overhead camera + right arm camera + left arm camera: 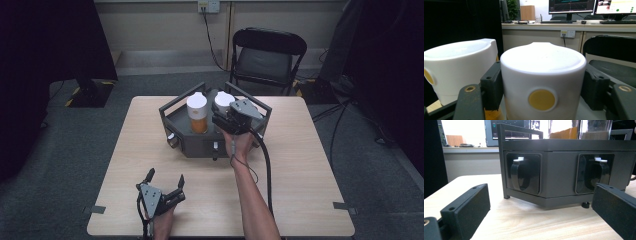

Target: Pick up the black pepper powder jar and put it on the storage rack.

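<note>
A dark dispenser rack [200, 144] stands at the table's far middle and holds two jars with white lids. The left jar [198, 114] has orange contents. My right gripper [224, 119] is shut on the white lid [542, 72] of the right jar [223, 101], with a black pad pressed against each side of it. The other lid [461, 65] stands just to its left. My left gripper [165, 177] rests open near the table's front edge, nothing between its fingers. It faces the rack's front wall [559, 170] and its two dark spouts [520, 173] [599, 173].
A black folding chair [267, 55] stands behind the table. Bare wooden tabletop [300, 170] stretches around the rack and in front of it. Tape marks sit at the front corners [345, 206].
</note>
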